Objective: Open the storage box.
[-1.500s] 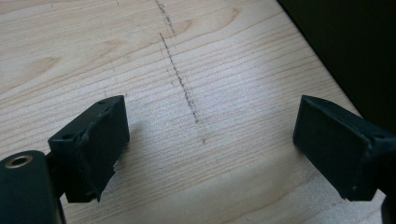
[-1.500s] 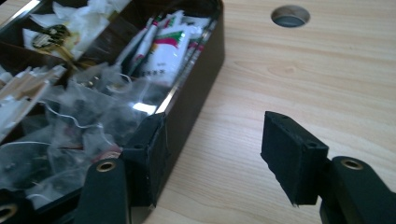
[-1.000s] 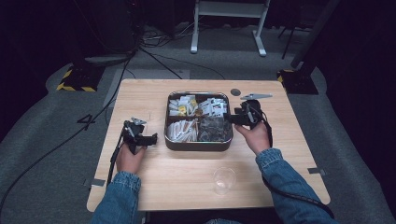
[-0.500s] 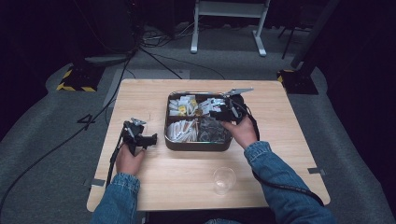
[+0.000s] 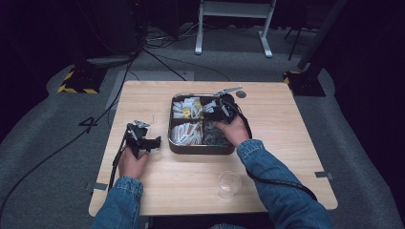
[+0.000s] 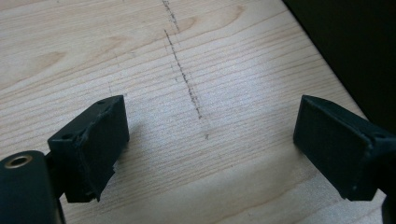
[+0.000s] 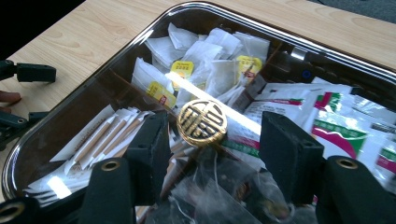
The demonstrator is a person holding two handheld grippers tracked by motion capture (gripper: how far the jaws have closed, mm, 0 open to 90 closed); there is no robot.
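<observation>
So our right tool (image 7: 212,154) hangs over the tin (image 5: 201,148), jaws spread wide on either side of the gold knob (image 7: 202,122) on its clear lid, not gripping it. Our left tool (image 6: 212,147) sits released too, gaping over the bare surface (image 6: 196,60).

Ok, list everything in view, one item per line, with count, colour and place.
Table: one, light wood, centre.
Tin box: one, metal, divided into compartments, clear lid with a gold knob, mid-table.
Tea bags: many, white with yellow tags, far-left compartment.
Paper sticks: several, white and brown, near-left compartment.
Sachets: several, white with green and red print, far-right compartment.
Glass: one, clear, near edge.
Disc: one, grey, far edge.
Left tongs: black, open over bare wood.
Right tongs: black, open astride the knob.
</observation>
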